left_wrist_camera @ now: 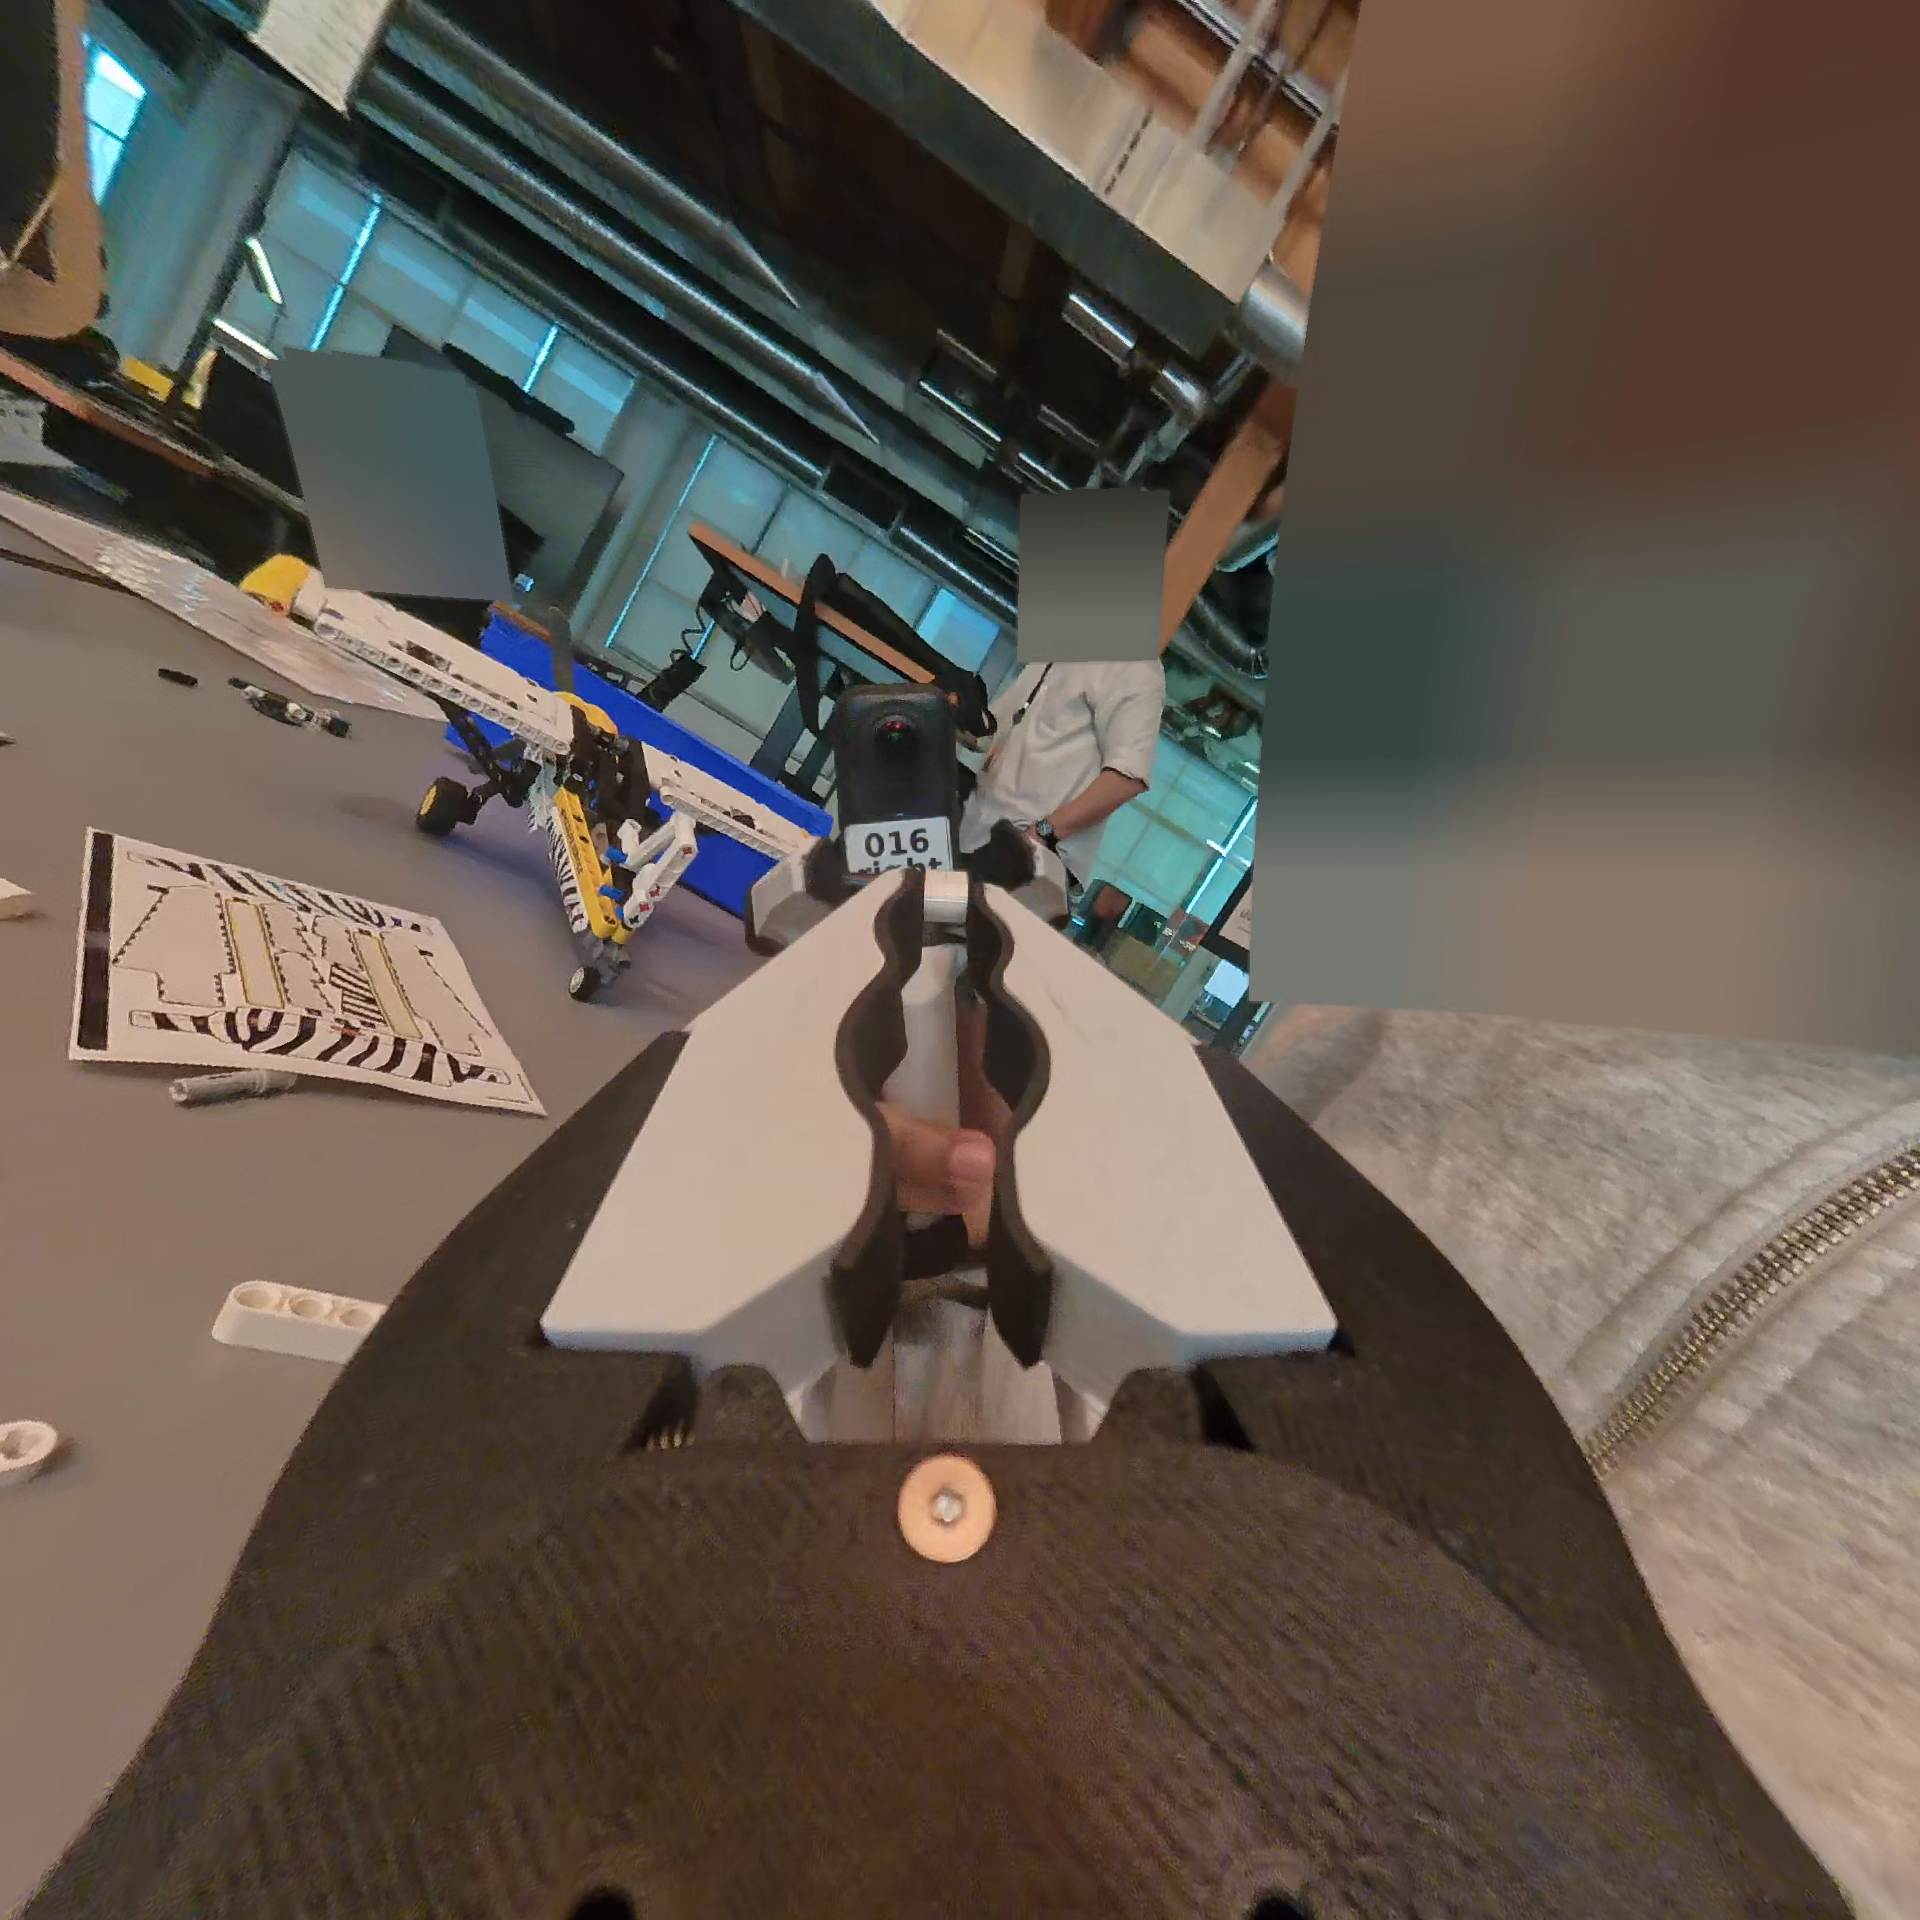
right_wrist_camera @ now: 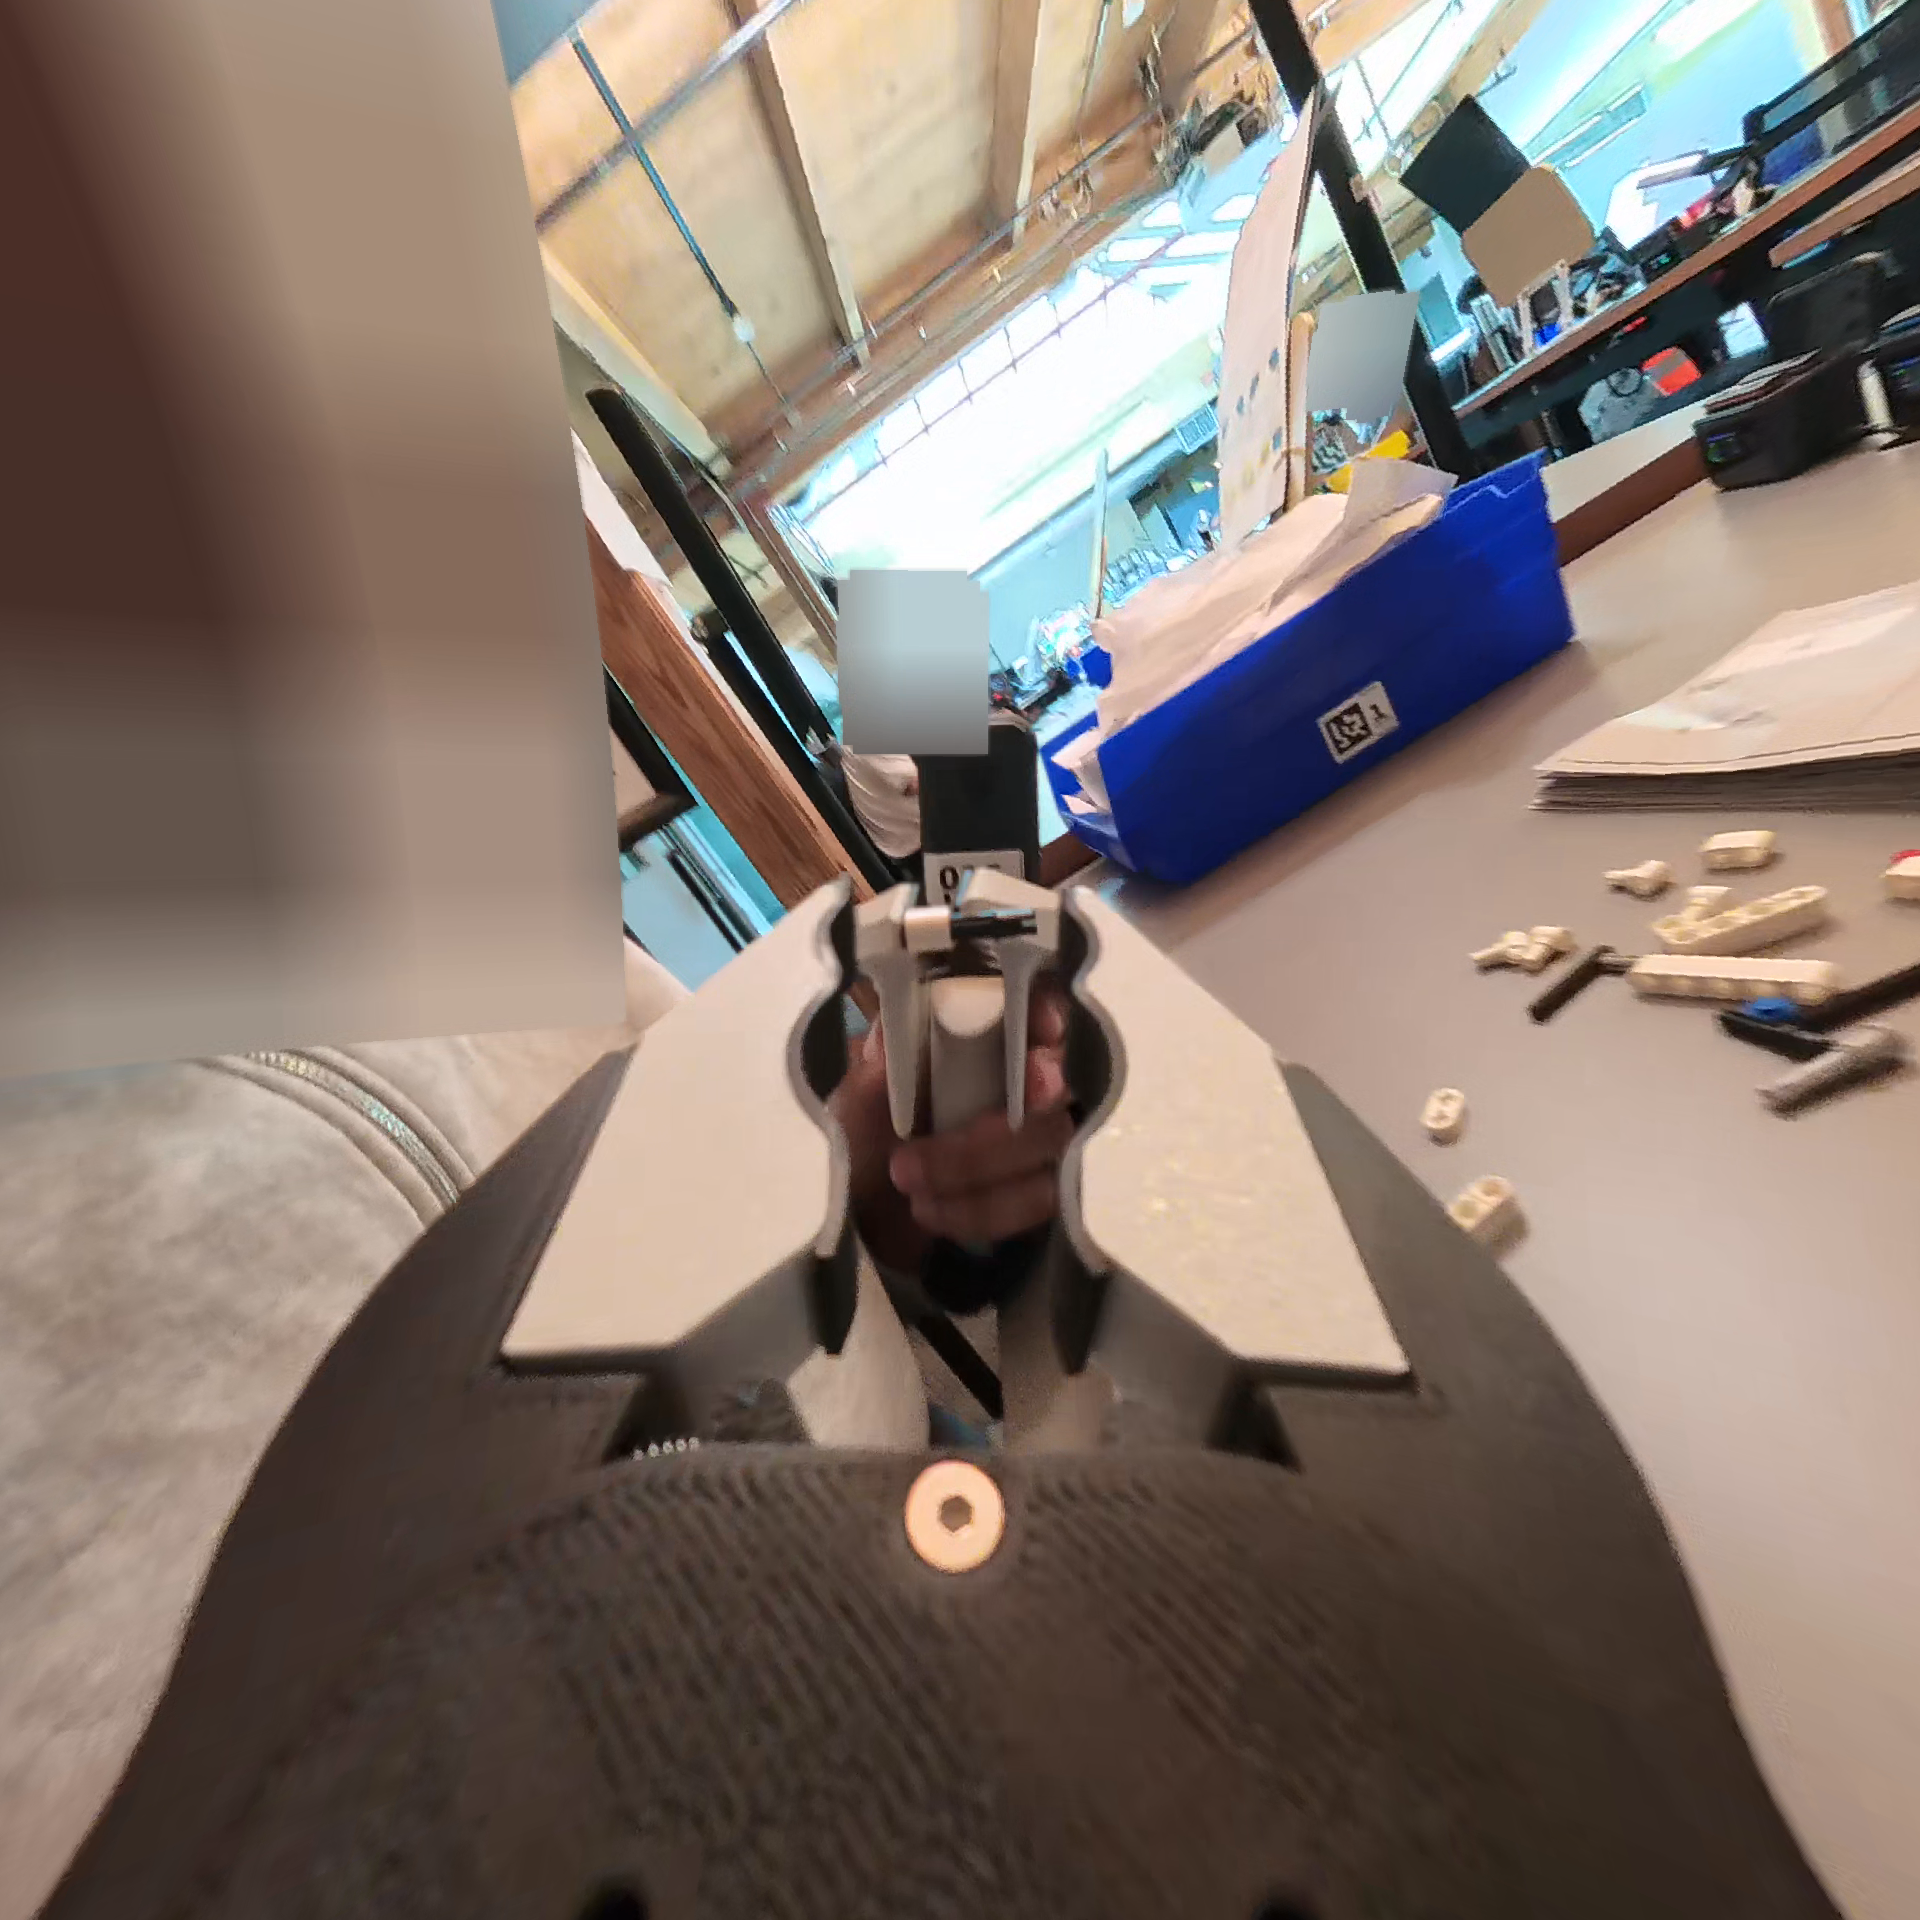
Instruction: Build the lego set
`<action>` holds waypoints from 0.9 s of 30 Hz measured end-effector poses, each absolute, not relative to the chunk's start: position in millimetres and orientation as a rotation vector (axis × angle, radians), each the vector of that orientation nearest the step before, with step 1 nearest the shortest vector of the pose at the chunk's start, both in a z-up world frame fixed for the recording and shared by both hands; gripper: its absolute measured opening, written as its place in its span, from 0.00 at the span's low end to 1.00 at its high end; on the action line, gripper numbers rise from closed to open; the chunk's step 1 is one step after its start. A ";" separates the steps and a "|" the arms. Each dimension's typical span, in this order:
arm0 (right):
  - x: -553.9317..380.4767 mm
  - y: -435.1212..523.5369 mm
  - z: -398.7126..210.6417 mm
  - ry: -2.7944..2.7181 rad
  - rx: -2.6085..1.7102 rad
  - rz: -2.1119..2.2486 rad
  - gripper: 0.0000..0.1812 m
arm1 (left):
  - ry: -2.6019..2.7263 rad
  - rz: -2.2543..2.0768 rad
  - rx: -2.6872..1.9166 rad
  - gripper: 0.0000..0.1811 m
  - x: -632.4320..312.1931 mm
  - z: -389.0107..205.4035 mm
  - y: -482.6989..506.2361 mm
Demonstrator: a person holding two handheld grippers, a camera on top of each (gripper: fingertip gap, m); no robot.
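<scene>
— How far along is the build, from where you stand?

— Partway, I'd say. A half-built model (left_wrist_camera: pixel 582 769) in white, yellow and black stands on the grey table (left_wrist_camera: pixel 260 1174), already on small wheels, with long white beams across it. It sits in front of the blue bin (left_wrist_camera: pixel 717 769). A sticker sheet (left_wrist_camera: pixel 281 977) lies flat nearby, apparently unused.

— And what's left?

— Plenty, by the look of it. Loose parts (right_wrist_camera: pixel 1725 956) are scattered on the table: white beams, black pins, a blue bit. An instruction booklet (right_wrist_camera: pixel 1766 717) lies beyond them.

— What are the hands doing?

— Both grippers are raised off the table, tip to tip. The left gripper (left_wrist_camera: pixel 940 899) is nearly closed, pinching a small white piece (left_wrist_camera: pixel 951 896). The right gripper (right_wrist_camera: pixel 961 920) faces it with its fingers closed around a black pin (right_wrist_camera: pixel 997 918), it seems, which meets the white piece.

— So a pin going into a connector?

— That's my guess, a small sub-step, well apart from the model itself.
</scene>
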State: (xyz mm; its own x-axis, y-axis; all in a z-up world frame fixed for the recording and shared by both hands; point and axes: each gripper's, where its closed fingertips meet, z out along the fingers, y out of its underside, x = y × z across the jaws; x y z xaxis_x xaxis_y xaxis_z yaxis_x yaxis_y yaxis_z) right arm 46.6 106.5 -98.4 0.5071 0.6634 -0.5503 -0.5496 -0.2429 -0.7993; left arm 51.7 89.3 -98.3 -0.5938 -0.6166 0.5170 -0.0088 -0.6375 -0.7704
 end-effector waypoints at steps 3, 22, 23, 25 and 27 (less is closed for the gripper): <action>44.8 110.2 -99.9 -0.083 -1.414 1.168 0.14 | 1.095 -2.248 -1.162 0.03 53.3 -99.8 86.0; 61.1 106.2 -95.9 -0.112 -1.344 1.185 0.17 | 0.908 -2.415 -1.242 0.03 47.9 -98.7 109.8; 59.9 106.7 -99.3 -0.161 -1.382 1.092 0.19 | 0.896 -2.446 -1.248 0.03 47.8 -98.6 110.1; 57.7 108.5 -107.1 -0.243 -1.461 0.911 0.23 | 0.885 -2.528 -1.243 0.03 46.4 -97.1 108.4; 54.3 107.9 -109.4 -0.315 -1.488 0.780 0.22 | 0.866 -2.645 -1.225 0.03 44.2 -94.3 105.5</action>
